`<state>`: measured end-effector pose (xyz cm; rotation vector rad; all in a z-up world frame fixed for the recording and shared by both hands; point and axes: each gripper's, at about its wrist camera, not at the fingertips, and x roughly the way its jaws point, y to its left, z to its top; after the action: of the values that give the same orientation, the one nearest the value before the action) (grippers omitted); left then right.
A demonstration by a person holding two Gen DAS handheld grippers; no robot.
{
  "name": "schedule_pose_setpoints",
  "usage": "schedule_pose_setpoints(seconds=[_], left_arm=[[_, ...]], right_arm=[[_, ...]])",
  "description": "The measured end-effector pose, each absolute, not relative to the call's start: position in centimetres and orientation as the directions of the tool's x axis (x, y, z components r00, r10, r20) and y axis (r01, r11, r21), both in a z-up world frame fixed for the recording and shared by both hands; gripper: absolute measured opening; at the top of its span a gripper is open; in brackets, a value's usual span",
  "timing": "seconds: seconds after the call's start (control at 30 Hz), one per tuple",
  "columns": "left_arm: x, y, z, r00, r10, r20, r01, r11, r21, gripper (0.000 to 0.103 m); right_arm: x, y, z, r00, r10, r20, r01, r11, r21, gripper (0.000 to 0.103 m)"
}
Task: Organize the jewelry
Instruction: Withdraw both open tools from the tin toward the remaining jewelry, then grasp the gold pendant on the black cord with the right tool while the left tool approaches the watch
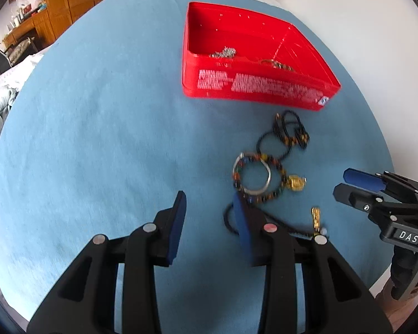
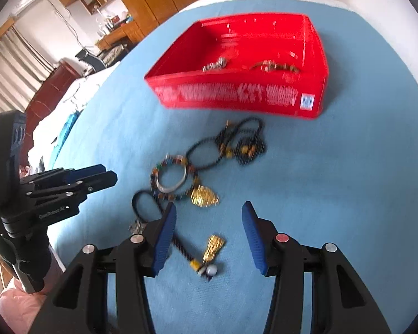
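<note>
On the blue-covered desk (image 1: 97, 139), a red box (image 1: 253, 86) with a few pieces of jewelry inside sits toward the far edge. A tangle of beaded bracelets, a silver bangle (image 1: 253, 178) and gold pendants (image 2: 204, 196) lies just in front of it. The left gripper (image 1: 209, 222) and right gripper (image 2: 209, 232) hover over the pile, fingers parted and holding nothing.

White print (image 1: 264, 85) on the red box (image 1: 237, 36) too blurred to read
</note>
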<state>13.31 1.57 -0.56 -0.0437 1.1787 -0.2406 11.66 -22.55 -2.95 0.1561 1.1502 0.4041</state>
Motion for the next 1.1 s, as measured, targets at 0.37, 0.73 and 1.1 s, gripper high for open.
schedule_pose_setpoints(seconds=[0.37,0.73,1.1], left_arm=[[10.8,1.6,-1.4,0.34,-0.211,-0.916,0.153,0.974,-0.168,0.037],[9.7,1.6,-1.0,0.331,-0.207,-0.921,0.147,0.975,-0.167,0.04],[9.1,1.5,-1.1,0.325,-0.215,-0.921,0.15,0.973,-0.175,0.044]], right_arm=[[9.2,-22.5,-5.1,0.286,0.39,-0.875,-0.209,0.917,0.34,0.049],[8.6,-22.2,-5.9,0.26,0.387,-0.885,-0.204,0.918,0.341,0.045],[8.0,-20.5,-6.3,0.25,0.315,-0.915,-0.278,0.929,0.244,0.045]])
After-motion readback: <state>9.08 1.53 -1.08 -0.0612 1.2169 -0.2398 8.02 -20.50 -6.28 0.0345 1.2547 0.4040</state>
